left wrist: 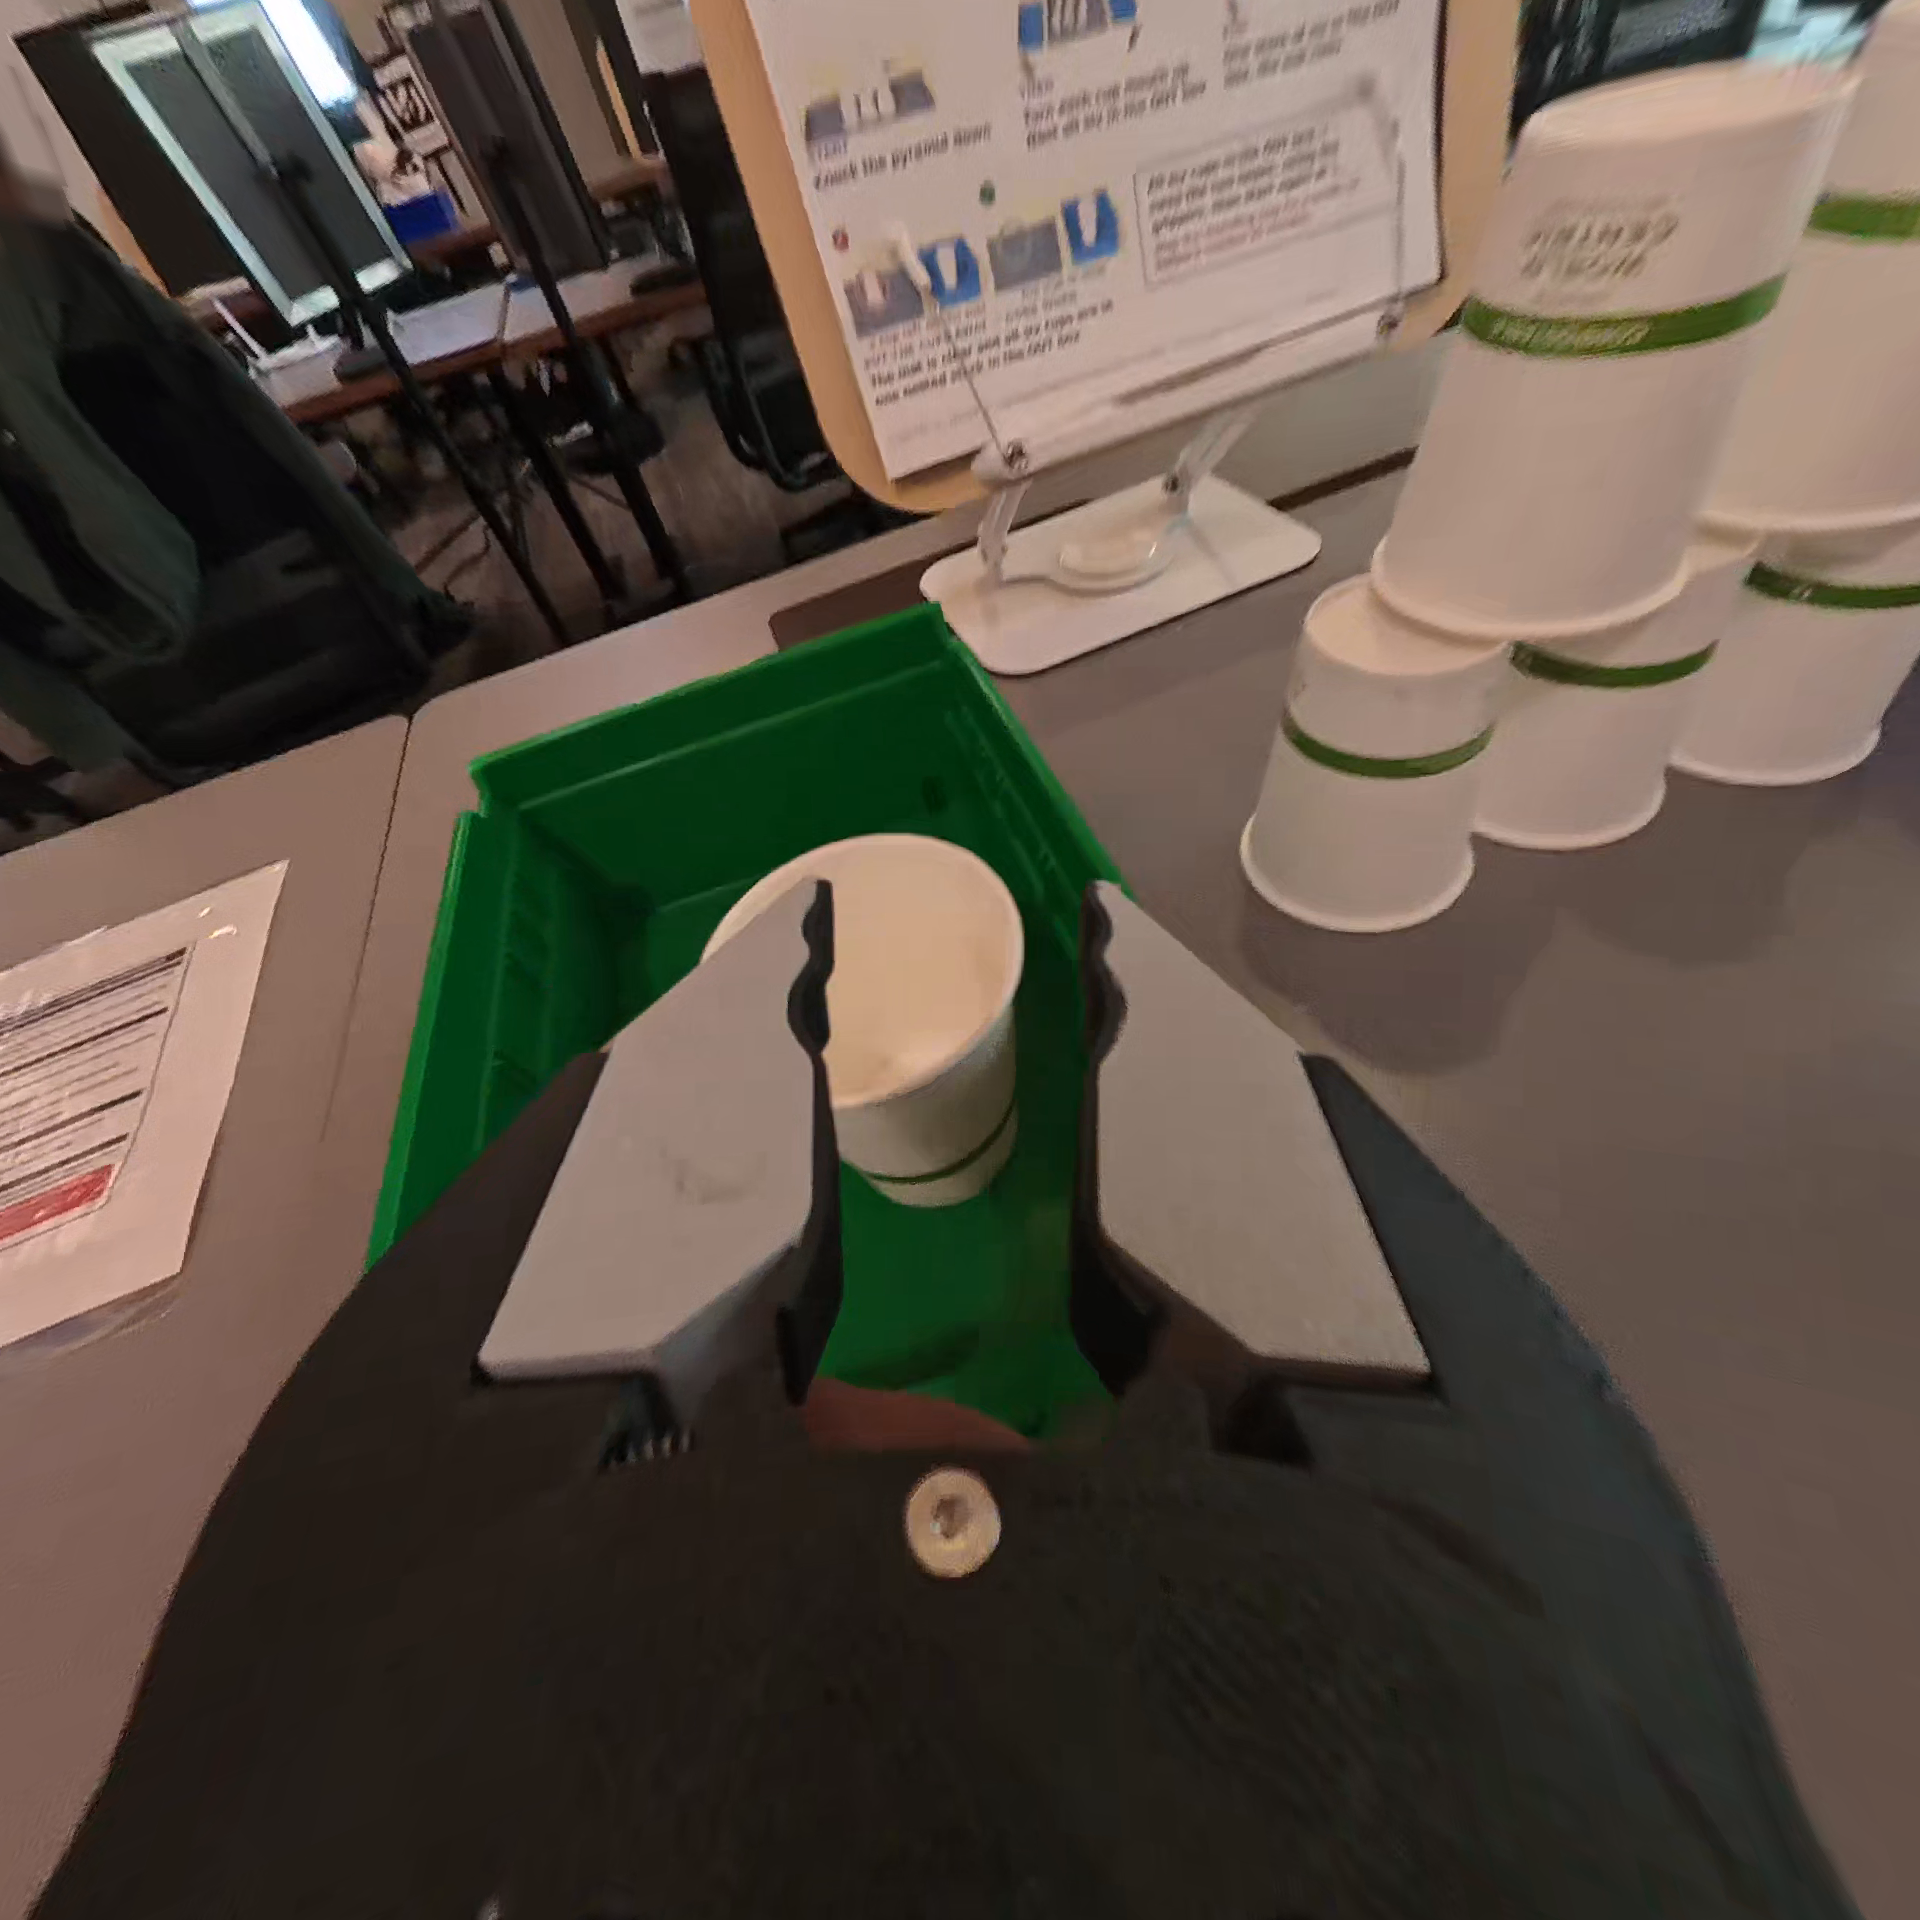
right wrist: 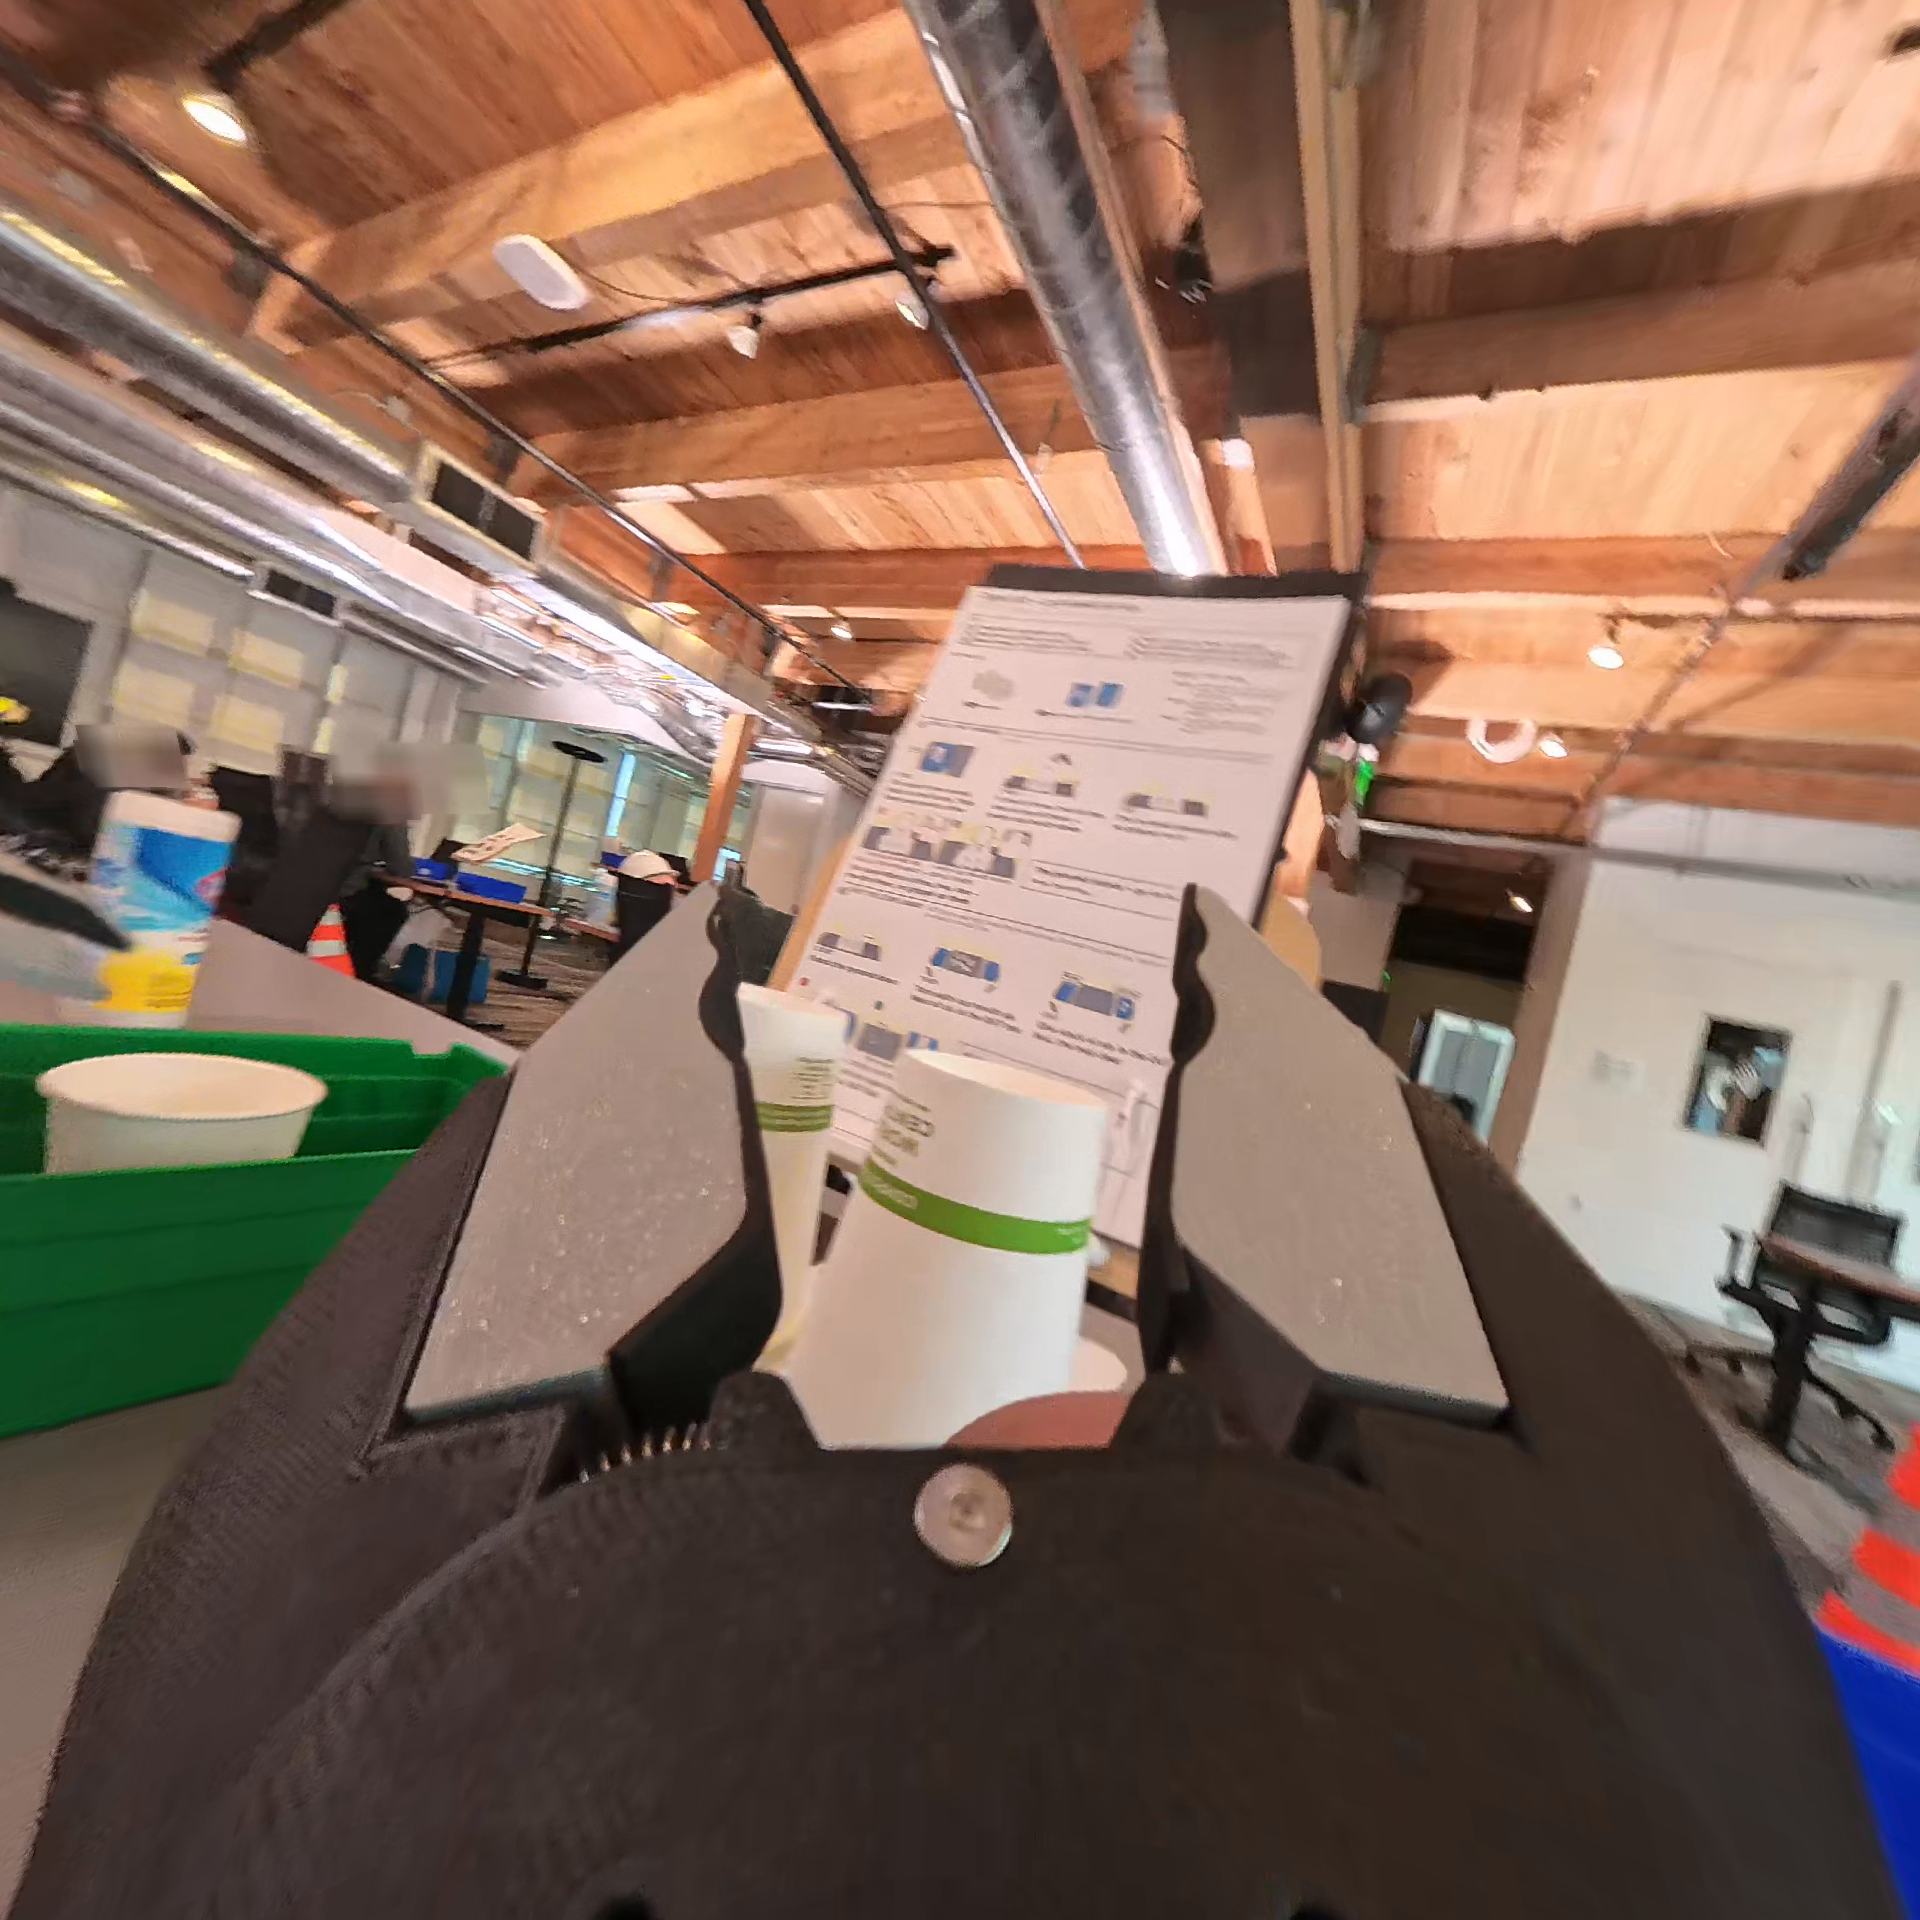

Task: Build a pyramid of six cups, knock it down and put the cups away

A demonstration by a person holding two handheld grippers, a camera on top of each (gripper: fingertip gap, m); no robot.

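In the left wrist view, my left gripper (left wrist: pixel 956 899) is open above a green bin (left wrist: pixel 727 748). One white cup with a green band (left wrist: pixel 935 997) stands upright in the bin, and my left finger overlaps its rim. A stack of upside-down white cups (left wrist: pixel 1590 416) stands on the grey table to the right, its top out of frame. In the right wrist view, my right gripper (right wrist: pixel 951 904) is open, with an upside-down cup (right wrist: pixel 977 1164) between its fingers and small gaps on both sides. A second cup (right wrist: pixel 795 1060) stands behind it.
An instruction board on a white stand (left wrist: pixel 1091 208) is behind the bin and also shows in the right wrist view (right wrist: pixel 1060 831). A laminated sheet (left wrist: pixel 94 1091) lies at the table's left. The bin (right wrist: pixel 156 1278) and a wipes canister (right wrist: pixel 161 883) are left of my right gripper.
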